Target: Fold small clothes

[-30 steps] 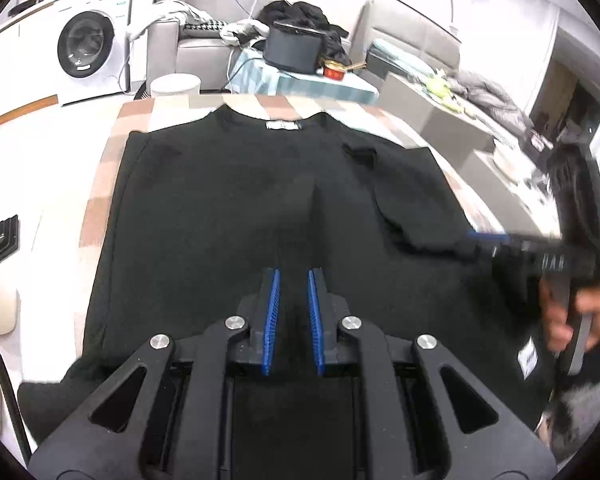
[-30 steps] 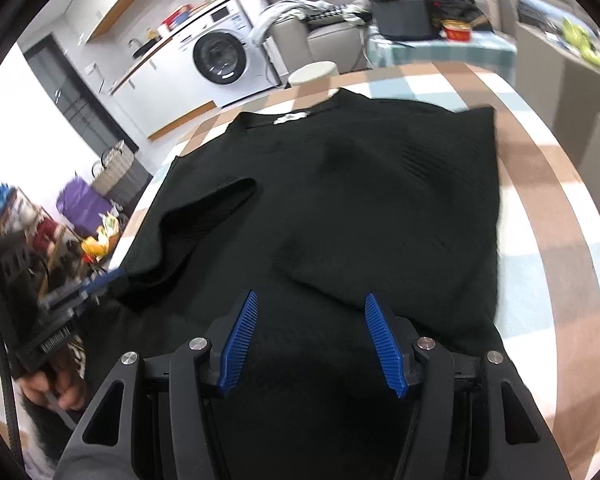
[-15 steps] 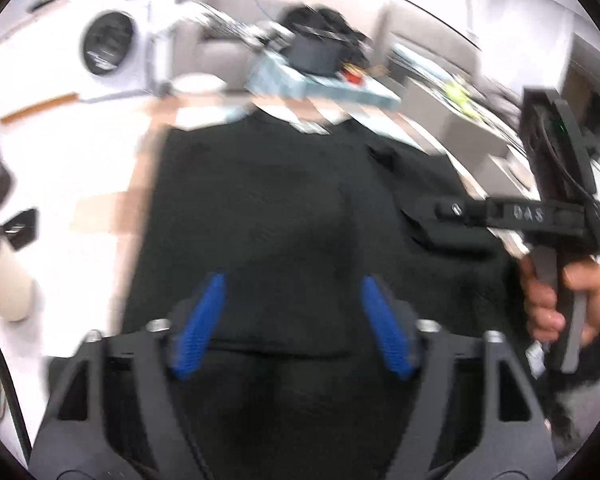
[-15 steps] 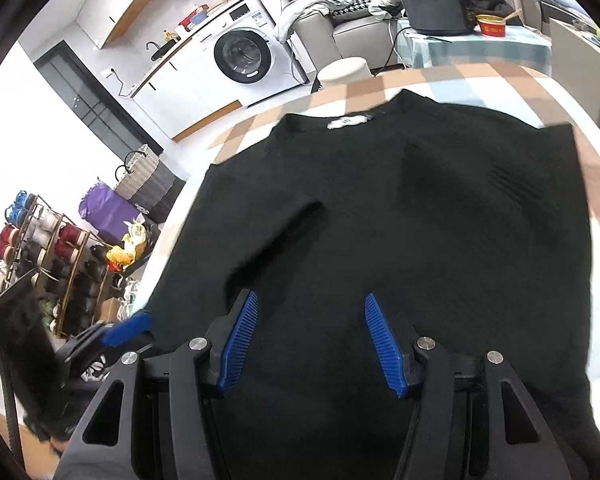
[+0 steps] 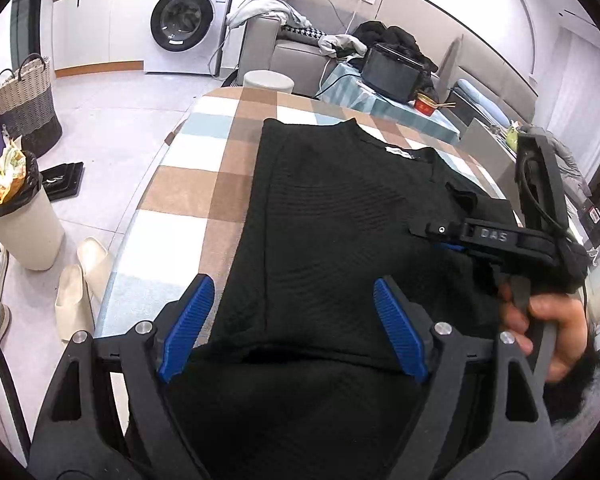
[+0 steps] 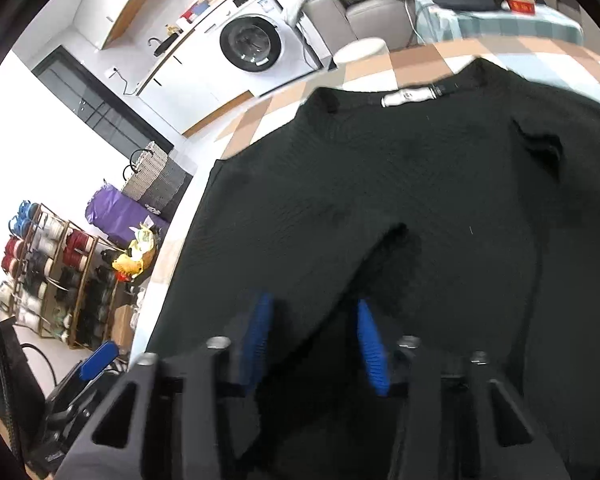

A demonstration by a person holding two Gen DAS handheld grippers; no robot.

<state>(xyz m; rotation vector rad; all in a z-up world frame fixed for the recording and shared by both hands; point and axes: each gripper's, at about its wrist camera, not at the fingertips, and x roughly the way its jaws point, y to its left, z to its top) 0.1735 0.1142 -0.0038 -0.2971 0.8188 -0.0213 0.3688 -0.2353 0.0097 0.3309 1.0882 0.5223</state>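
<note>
Black garment [image 5: 340, 216] lay flat on checked counter [image 5: 188, 196], collar toward washing machine [image 5: 184, 20]. Left gripper [image 5: 292, 324] fingers were wide above the hem; right gripper [image 6: 312, 340] fingers were closing around a raised fold. Sofa [image 5: 296, 52] behind, bin [image 5: 20, 216] on the floor.

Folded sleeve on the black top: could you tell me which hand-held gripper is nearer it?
Right. The right hand-held gripper is at the sleeve's lower end, jaws closing around fabric; the left hand-held gripper sits open over the top's near hem.
</note>
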